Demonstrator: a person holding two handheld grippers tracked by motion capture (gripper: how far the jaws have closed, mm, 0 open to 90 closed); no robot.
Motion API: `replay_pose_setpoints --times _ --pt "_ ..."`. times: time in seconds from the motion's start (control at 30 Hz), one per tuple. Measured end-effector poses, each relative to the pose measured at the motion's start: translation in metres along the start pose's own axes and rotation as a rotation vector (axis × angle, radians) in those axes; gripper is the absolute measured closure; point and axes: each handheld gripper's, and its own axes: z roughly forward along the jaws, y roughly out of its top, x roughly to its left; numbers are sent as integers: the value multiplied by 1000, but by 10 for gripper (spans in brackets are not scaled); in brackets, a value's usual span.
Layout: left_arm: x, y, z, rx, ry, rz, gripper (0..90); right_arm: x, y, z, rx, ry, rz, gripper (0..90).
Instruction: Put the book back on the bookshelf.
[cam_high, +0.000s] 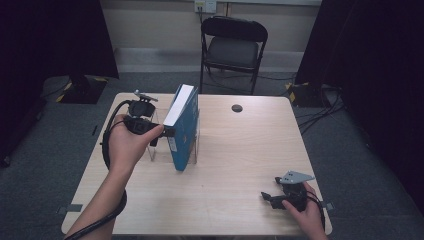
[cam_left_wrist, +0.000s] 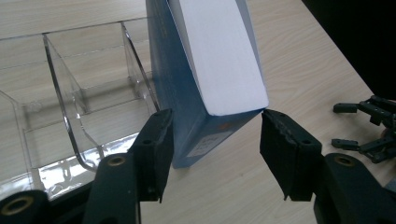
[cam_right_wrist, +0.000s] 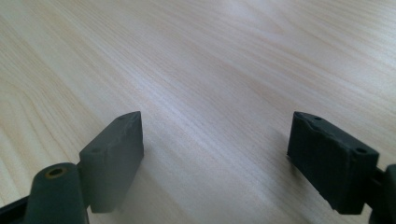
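Both left gripper (cam_left_wrist: 215, 140) fingers (cam_left_wrist: 156, 149) flank blue book (cam_left_wrist: 187, 107), untouching.

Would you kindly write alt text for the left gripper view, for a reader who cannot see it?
A blue book with white page edges stands on a wooden table between the left tool's two black jaws, with a slight gap at the right jaw. A clear plastic organizer sits beside the book.

The left gripper (cam_left_wrist: 215, 144) has its two black jaws parted on either side of the near lower corner of a blue book (cam_left_wrist: 205, 70), with a narrow gap at each pad. The book stands tilted against the right end of a clear plastic organizer (cam_left_wrist: 70, 98) on the wooden table (cam_left_wrist: 303, 56). Far right lies the other gripper (cam_left_wrist: 369, 126).
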Motion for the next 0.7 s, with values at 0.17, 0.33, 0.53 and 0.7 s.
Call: replay_pose_setpoints --times 0.17,0.33,0.53,0.7 --pt "1 -5 -2 5 -3 5 432 0 0 0 0 0 0 178" --pt "3 -9 -6 1 -15 9 414 0 0 0 0 0 -1 178" --pt "6 -17 -7 12 -31 29 409 0 0 0 2 -2 -2 178" --pt "8 -24 -5 16 -40 28 395 0 0 0 1 0 -1 178"
